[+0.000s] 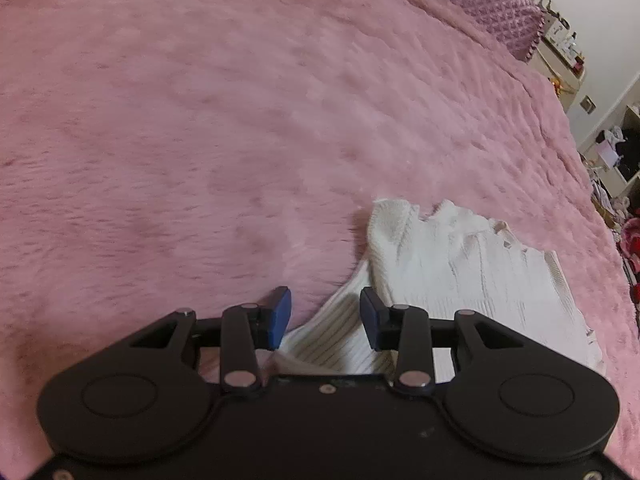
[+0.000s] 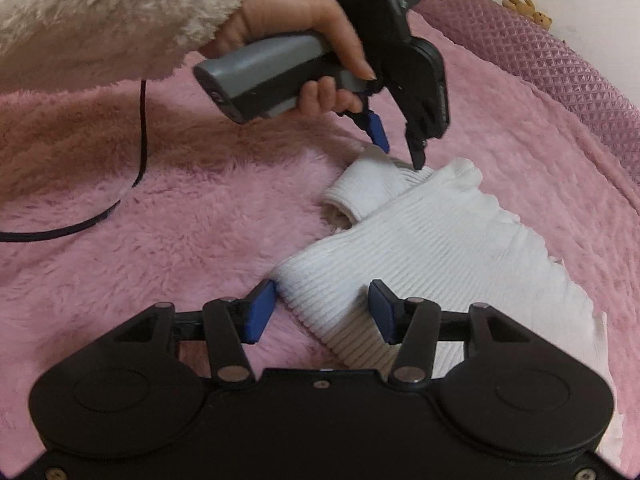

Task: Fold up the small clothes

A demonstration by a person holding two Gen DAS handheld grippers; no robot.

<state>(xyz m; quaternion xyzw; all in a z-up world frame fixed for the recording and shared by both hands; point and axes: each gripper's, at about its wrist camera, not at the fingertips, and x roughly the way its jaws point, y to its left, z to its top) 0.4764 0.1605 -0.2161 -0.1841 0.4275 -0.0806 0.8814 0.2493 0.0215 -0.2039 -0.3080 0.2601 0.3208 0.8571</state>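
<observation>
A small white ribbed knit garment [image 2: 424,248] lies on a pink fluffy blanket [image 2: 168,216], with a sleeve folded across it. In the left wrist view the garment [image 1: 452,268] lies at the lower right. My left gripper [image 1: 325,320] is open, its blue pads straddling a ribbed edge of the garment. It also shows in the right wrist view [image 2: 400,156], tips just above the folded sleeve. My right gripper [image 2: 322,310] is open, with the garment's ribbed corner between its blue pads.
A purple quilted pillow [image 1: 496,4] lies at the head of the bed. Shelves and clutter [image 1: 616,152] stand beyond the bed's right edge. A black cable [image 2: 132,152] trails over the blanket at left. A small teddy [image 2: 528,8] sits at the far right.
</observation>
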